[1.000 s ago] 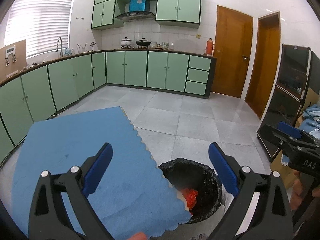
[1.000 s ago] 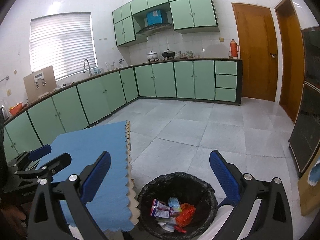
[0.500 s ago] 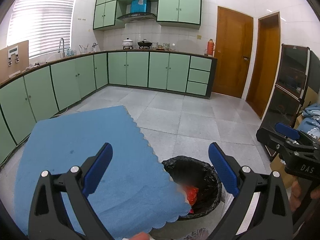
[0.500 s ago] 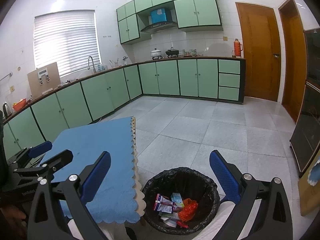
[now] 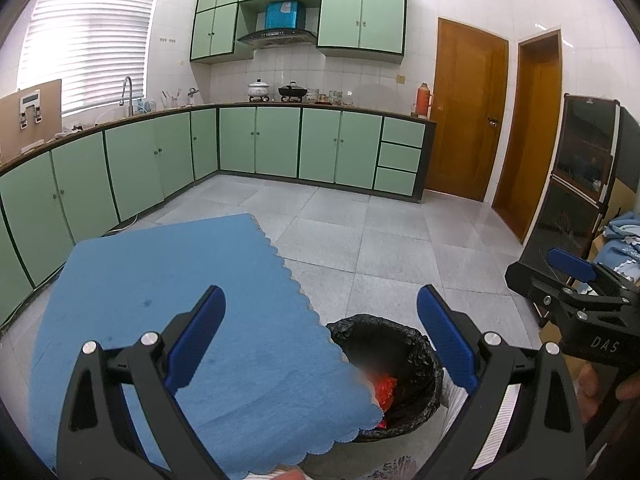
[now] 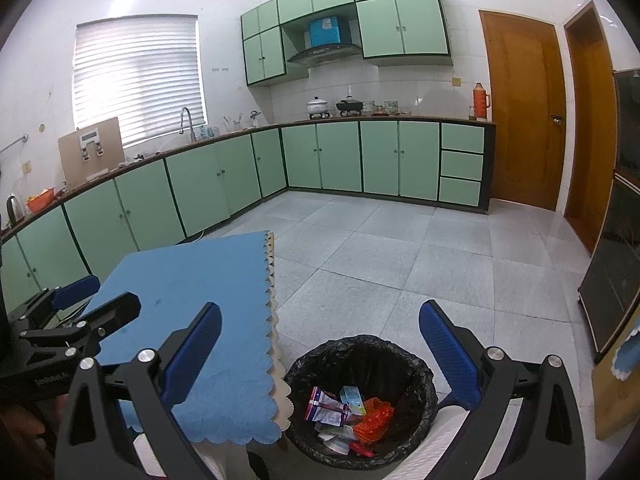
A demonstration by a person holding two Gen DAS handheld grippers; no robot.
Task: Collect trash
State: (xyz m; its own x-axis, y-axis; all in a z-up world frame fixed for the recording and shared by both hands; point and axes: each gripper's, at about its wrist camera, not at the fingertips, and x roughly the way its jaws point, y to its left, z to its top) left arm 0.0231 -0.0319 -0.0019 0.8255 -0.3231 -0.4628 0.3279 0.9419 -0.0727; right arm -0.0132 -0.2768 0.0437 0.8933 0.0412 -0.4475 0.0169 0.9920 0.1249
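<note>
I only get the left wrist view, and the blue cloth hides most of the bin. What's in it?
Observer: The right wrist view looks into the bin: a red mesh and some wrappers.
Operator: Is the right tool holding anything?
Observer: No. The right tool is wide open and empty.
Operator: Anything at the counter's far left?
Observer: On the counter, an orange basket sits beside a kettle.

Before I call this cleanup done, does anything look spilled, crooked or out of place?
Nothing stands out. The wrappers lie inside the black-lined bin, the blue tablecloth lies flat, and both tongs, left and right, are open and hold nothing.
</note>
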